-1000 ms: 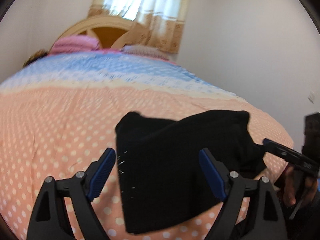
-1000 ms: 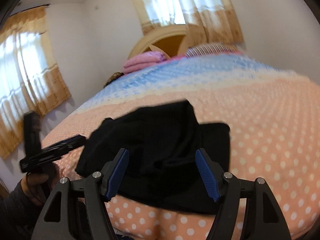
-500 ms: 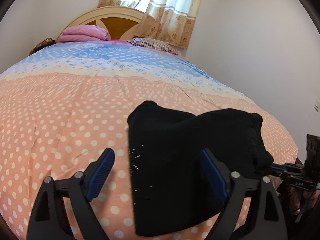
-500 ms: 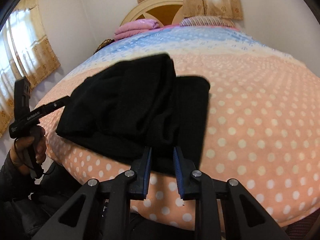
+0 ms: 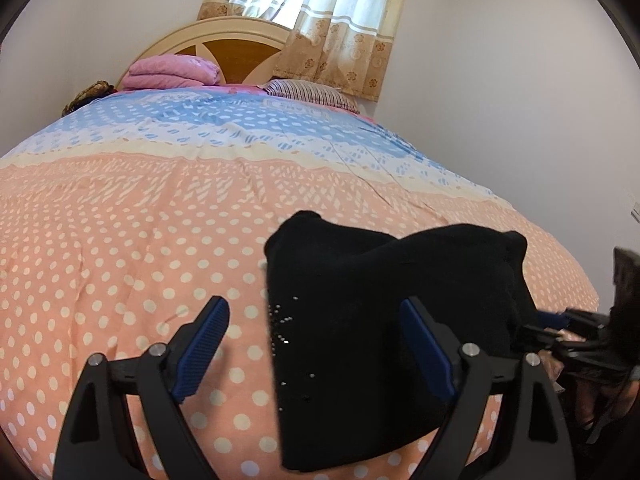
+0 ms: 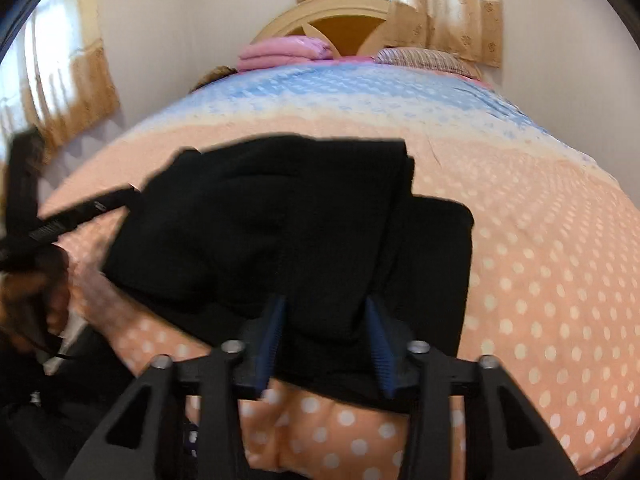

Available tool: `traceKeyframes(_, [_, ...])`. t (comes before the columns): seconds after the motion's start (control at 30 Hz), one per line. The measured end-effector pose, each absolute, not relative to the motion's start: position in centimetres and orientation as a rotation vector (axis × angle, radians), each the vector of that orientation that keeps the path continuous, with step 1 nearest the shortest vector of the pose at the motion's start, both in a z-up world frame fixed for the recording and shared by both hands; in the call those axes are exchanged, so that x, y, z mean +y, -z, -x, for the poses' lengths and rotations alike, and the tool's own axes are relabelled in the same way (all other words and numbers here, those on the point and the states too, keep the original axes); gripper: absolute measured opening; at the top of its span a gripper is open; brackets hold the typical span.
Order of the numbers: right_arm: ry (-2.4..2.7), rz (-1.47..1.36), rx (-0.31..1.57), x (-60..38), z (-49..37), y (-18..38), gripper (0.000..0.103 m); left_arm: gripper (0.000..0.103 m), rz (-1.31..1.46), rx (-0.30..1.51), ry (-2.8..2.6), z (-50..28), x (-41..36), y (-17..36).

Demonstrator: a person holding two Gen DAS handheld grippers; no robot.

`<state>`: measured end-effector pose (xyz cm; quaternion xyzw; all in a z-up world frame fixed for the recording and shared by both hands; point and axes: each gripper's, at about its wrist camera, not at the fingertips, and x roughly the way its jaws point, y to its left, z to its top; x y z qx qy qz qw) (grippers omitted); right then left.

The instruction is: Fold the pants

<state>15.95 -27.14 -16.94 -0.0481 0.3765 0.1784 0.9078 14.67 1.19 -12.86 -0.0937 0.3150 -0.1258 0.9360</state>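
The pants (image 5: 372, 312) lie folded on the bed (image 5: 120, 208), near its foot edge. The left gripper (image 5: 316, 344) is spread wide, empty, over them. The right gripper (image 6: 326, 336), half-parted, brackets a fold; whether it pinches cannot be told. The fold should be seated deep between the pads before any lifting.

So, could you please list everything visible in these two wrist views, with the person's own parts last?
pants: one, black, folded in layers near the foot of the bed
bedspread: one, peach with white dots, blue and white band toward the headboard, covering the bed
headboard: one, cream and wood, against the far wall
blanket: one, pink, folded by the headboard
pillow: one, striped, right of the blanket
curtains: beige and white, over the window
left gripper: black, blue pads, open over the pants' left edge
right gripper: black, blue pads, jaws partly apart astride a fold at the near edge
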Motion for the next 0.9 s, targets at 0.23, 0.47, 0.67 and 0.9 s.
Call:
traceKeyframes(0.23, [-0.356, 0.115, 0.753, -29.3, -14.5, 14.8, 0.011, 0.090, 0.210, 0.660, 0.250, -15.1, 1.6, 13.3])
traceKeyframes(0.47, [-0.368, 0.042, 0.776, -30.9, -14.8, 15.5, 0.062, 0.090, 0.173, 0.649, 0.249, -14.7, 1.1, 13.0])
traceKeyframes(0.67, [-0.405, -0.184, 0.796, -32.8, -17.6, 14.7, 0.062, 0.090, 0.172, 0.660, 0.240, -15.0, 1.3, 13.4])
traceKeyframes(0.9, [-0.430, -0.243, 0.866, -31.4, -19.9, 16.6, 0.027, 0.096, 0.174, 0.664, 0.221, -15.1, 1.7, 13.9])
